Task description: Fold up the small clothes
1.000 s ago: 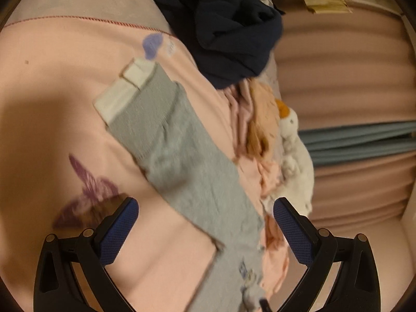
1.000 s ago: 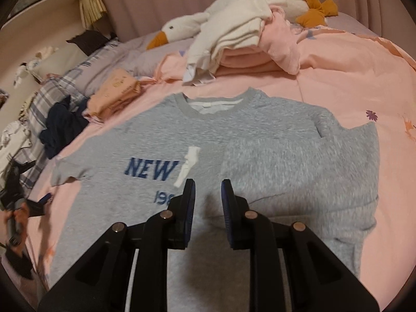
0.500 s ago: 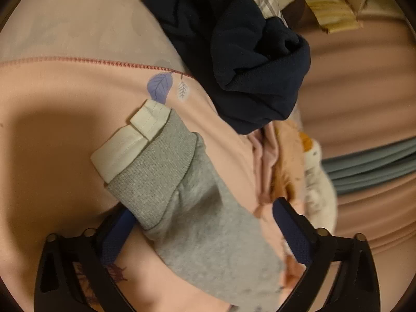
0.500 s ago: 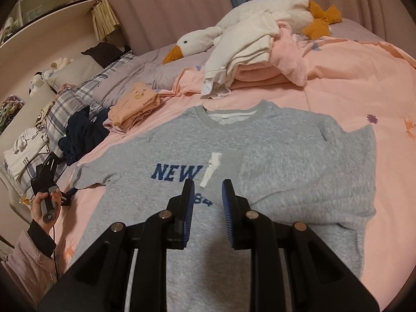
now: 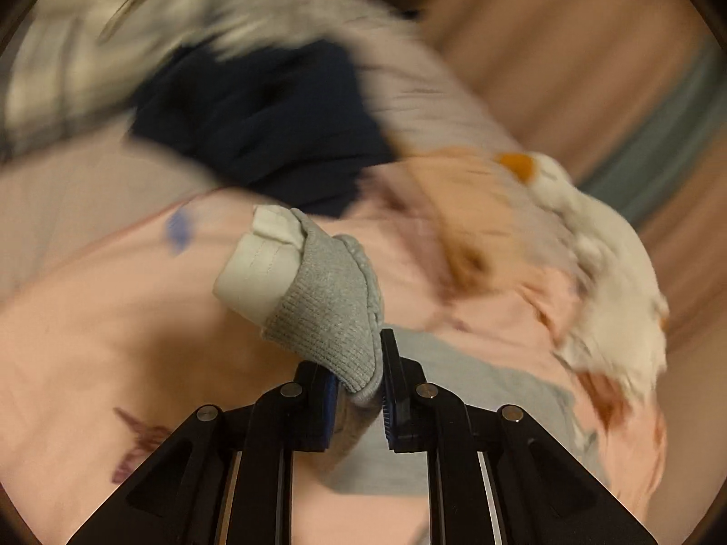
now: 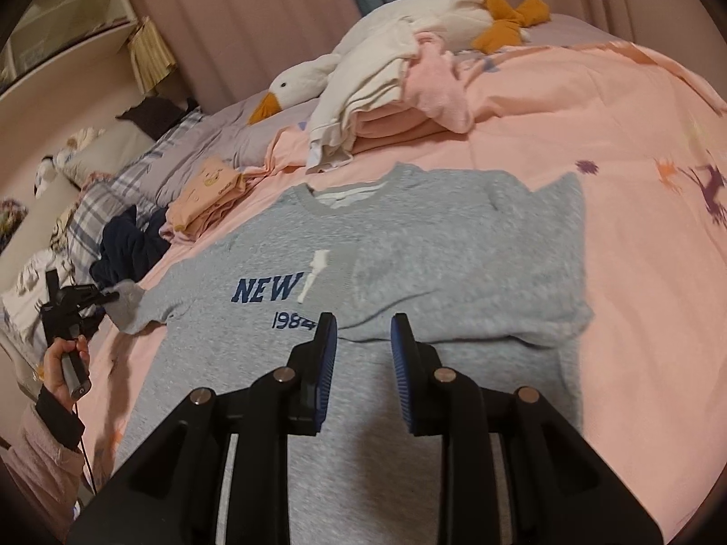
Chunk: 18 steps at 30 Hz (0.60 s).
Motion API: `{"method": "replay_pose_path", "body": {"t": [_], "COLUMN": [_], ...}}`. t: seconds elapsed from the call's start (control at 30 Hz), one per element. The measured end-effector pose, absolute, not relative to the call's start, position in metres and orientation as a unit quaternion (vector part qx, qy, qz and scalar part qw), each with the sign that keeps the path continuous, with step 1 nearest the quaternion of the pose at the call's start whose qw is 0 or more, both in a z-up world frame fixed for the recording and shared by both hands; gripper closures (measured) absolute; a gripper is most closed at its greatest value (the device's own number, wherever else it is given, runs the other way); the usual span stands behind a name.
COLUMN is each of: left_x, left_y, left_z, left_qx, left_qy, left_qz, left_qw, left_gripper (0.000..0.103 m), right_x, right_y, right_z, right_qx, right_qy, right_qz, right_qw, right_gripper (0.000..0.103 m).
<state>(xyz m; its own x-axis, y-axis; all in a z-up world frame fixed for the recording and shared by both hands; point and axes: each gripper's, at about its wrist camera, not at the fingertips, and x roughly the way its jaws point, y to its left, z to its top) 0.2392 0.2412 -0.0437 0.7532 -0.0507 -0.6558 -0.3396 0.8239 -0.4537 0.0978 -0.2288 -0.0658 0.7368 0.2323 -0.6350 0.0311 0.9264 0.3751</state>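
Navy clothes (image 5: 272,122), goose plush (image 6: 409,41), folded pile (image 6: 386,113) beyond grey sweatshirt (image 6: 409,250)

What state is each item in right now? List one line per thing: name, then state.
Left gripper: shut on the sleeve.
Sleeve: pinched and raised off the bedspread.
Right gripper: jaws opening, nothing between them.
Sweatshirt: spread flat, one side folded inward.

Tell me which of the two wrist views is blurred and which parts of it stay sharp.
Left wrist view: heavy motion blur smears the navy garment and plush goose, while the left claw and the grey sleeve it is shut on stay sharp. Right wrist view: mostly crisp, the grey sweatshirt lettering readable, slight smear at the right edge; right claw jaws opening, nothing between them.
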Motion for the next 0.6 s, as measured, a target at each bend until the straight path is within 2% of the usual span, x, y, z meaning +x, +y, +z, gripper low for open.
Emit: {"method": "replay_pose_path", "body": {"t": [0.27, 0.47, 0.5, 0.53, 0.57, 0.6], "left_x": [0.238, 0.244, 0.243, 0.243, 0.242, 0.240], "left_y": [0.086, -0.020, -0.027, -0.040, -0.049, -0.059], "left_z": [0.002, -0.042, -0.052, -0.064, -0.073, -0.082], "left_qx": [-0.124, -0.030, -0.018, -0.002, 0.009, 0.020], "left_qy": [0.332, 0.402, 0.417, 0.437, 0.452, 0.465], "left_qz": [-0.051, -0.111, -0.115, -0.120, -0.124, -0.132], "left_qw": [0.934, 0.908, 0.901, 0.892, 0.884, 0.875], "left_gripper": [0.089, 0.089, 0.086, 0.073, 0.054, 0.046], "right_x": [0.083, 0.080, 0.080, 0.080, 0.081, 0.082], "right_y": [-0.240, -0.244, -0.243, -0.242, -0.242, -0.241], "right_z": [-0.073, -0.083, -0.084, -0.085, -0.086, -0.087], "right_qx": [0.212, 0.242, 0.243, 0.244, 0.245, 0.243], "right_qy": [0.354, 0.362, 0.363, 0.366, 0.371, 0.373], "right_qz": [0.062, 0.075, 0.078, 0.081, 0.083, 0.084], "right_qw": [0.909, 0.897, 0.896, 0.894, 0.892, 0.891], "right_gripper": [0.076, 0.072, 0.071, 0.068, 0.066, 0.066]}}
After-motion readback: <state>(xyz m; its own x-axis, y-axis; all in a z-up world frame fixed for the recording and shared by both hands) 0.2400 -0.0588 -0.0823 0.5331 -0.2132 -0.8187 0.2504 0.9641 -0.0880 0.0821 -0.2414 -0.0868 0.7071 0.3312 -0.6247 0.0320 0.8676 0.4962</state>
